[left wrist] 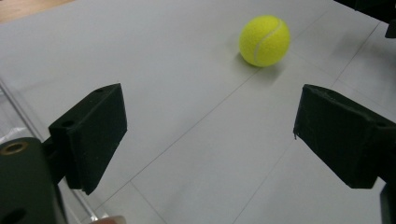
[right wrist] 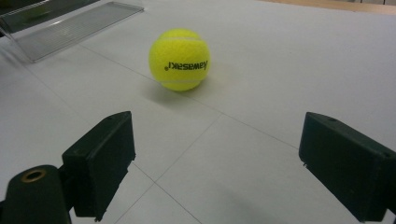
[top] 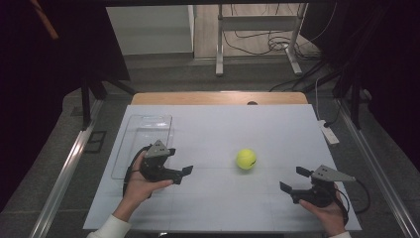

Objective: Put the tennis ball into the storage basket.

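A yellow tennis ball (top: 246,159) rests on the white table top (top: 223,124), right of centre. My left gripper (top: 180,160) sits to the ball's left, held in a hand, jaws wide open and empty, pointing toward it. In the left gripper view the ball (left wrist: 264,40) lies ahead, beyond the open gripper (left wrist: 210,135). My right gripper (top: 292,179) is at the front right, also open and empty. The right gripper view shows the ball (right wrist: 180,59) ahead with black lettering on it, a short way past the open gripper (right wrist: 215,163).
A clear shallow tray (top: 148,117) lies on the left part of the table, just behind my left hand; the same tray (right wrist: 74,25) appears at the far left in the right gripper view. A white power strip (top: 328,131) sits off the table's right edge.
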Demonstrator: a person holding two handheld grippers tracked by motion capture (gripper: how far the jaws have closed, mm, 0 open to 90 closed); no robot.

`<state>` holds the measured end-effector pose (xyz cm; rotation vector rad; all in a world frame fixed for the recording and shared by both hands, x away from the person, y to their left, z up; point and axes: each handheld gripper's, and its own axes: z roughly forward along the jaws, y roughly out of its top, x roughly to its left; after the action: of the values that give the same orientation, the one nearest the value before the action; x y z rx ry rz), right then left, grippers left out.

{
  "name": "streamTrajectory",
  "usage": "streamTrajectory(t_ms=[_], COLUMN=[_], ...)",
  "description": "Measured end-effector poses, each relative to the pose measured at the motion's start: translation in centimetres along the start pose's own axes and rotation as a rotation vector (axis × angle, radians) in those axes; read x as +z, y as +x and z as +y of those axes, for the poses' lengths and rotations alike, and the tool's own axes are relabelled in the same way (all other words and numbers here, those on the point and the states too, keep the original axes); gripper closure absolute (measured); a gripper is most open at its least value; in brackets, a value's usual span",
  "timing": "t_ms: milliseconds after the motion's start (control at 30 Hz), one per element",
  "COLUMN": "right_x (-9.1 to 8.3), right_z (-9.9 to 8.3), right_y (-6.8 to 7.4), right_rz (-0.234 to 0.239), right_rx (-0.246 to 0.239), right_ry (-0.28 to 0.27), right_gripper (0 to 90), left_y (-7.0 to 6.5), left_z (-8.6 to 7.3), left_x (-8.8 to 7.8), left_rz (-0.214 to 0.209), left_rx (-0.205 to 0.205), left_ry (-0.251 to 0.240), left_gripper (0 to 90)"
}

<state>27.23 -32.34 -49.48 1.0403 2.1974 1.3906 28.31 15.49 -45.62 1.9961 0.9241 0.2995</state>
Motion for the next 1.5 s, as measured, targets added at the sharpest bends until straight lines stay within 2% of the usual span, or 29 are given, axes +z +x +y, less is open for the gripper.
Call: streamTrajectory(t_ms=[500, 933, 1167, 1500], right_x=[0.0, 0.1, 0.2, 0.1], right_z=[-0.1, -0.2, -0.1, -0.2], right_y=[-0.1, -0.1, -0.1, -0.1], right_rz=[0.000, 0.001, 0.002, -0.002], right_rx=[0.000, 0.001, -0.003, 0.000], right_ry=[-0.001, 0.006, 0.006, 0.007], right_gripper=[10.7, 10.7, 10.7, 10.7], left_y=[-0.4, -0.4, -0.4, -1.1], left_z=[1.1, 1.5, 1.9, 2.9], left_x=[1.2, 1.8, 2.1, 3.2], left_rz=[-0.036, -0.043, -0.054, -0.079], left_rx=[0.015, 0.020, 0.014, 0.038], left_ry=[0.003, 0.017, 0.005, 0.013], left_gripper=[10.0, 9.9, 9.8, 9.7])
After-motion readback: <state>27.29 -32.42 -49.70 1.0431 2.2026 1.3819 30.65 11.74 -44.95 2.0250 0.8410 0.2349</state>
